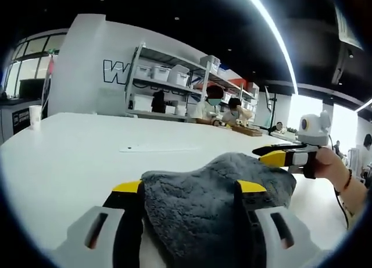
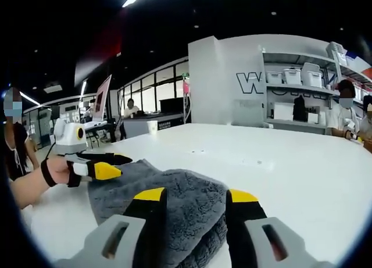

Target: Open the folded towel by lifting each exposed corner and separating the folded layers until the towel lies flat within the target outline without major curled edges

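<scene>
Grey towel (image 1: 215, 201) lies bunched on the white worktop (image 1: 70, 157), clamped by the left hand-held gripper (image 1: 189, 189) and right hand-held gripper (image 2: 192, 195).

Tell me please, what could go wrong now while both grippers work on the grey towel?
1. The towel is bunched thickly between the left gripper jaws, so several layers may lift together instead of separating.
2. The right gripper also straddles a thick fold; pulling apart could drag the towel across the smooth white table.
</scene>
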